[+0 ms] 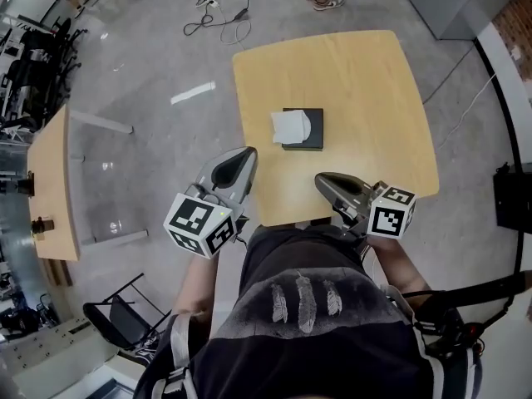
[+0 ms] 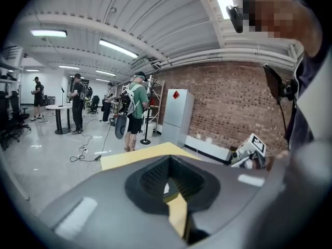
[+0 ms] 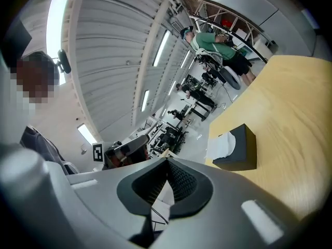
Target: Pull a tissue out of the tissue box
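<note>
Hovering over the near edge of the desk point(image 1: 366, 73), the left gripper point(image 1: 242, 158) is held with its fingers pressed together on nothing, seemingly because no reach has begun. Farther off, mid-desk, the tissue box point(image 1: 309, 131) is set with a white tissue point(image 1: 287, 125) standing out, ready for pinching. At the right, the right gripper point(image 1: 323, 180) is likewise closed and empty, short of the box.

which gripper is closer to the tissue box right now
Right, by a little, it seems. The right gripper hangs over the near edge of the table, straight before the tissue box. The left gripper hangs at the table's left edge, off to the box's near-left.
</note>
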Demonstrator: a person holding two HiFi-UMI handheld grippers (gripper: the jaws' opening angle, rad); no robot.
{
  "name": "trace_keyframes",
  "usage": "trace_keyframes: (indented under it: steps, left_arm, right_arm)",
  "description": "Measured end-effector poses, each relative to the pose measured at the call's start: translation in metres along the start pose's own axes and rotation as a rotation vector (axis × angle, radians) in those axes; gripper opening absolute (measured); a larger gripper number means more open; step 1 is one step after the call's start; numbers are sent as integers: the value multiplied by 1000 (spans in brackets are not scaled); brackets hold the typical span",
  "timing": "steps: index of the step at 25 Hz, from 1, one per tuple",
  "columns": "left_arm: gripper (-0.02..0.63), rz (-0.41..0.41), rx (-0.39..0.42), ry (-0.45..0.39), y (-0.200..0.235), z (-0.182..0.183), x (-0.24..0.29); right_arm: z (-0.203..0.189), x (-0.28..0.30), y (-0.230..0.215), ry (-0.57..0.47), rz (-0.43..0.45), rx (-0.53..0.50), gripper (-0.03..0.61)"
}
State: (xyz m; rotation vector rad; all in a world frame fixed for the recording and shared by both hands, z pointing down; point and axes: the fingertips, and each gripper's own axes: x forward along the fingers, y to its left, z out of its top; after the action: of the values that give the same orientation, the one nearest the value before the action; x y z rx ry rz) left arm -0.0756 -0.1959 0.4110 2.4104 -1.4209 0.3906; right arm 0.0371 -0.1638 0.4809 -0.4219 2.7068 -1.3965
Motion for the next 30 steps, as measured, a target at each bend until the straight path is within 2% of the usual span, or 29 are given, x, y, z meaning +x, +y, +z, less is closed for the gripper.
trace_keyframes:
  steps: [4, 10, 15, 16, 19, 22, 26, 30]
  left_arm:
    - [3, -18, -20, 10, 16, -8, 12]
    - [3, -86, -59, 12, 32, -15, 34]
    - [9, -137, -77, 64, 38, -33, 65]
    - [24, -152, -83, 81, 39, -37, 71]
    - [218, -186, -114, 144, 43, -52, 88]
    - [329, -189, -136, 198, 43, -68, 101]
    - [378, -198, -194, 246, 42, -83, 118]
    - [383, -211, -270, 293, 47, -100, 137]
  right_arm:
    - [3, 10, -2, 11, -28, -3, -15]
    - [1, 14, -11, 17, -116, 6, -15]
    - [1, 13, -19, 15, -163, 28, -15]
    - [1, 14, -19, 15, -172, 32, -15]
    - [-1, 18, -23, 8, -196, 39, -15]
    - [-4, 14, -25, -5, -218, 60, -15]
    - [-6, 3, -27, -19, -240, 74, -15]
    - [-7, -1, -28, -36, -251, 87, -15]
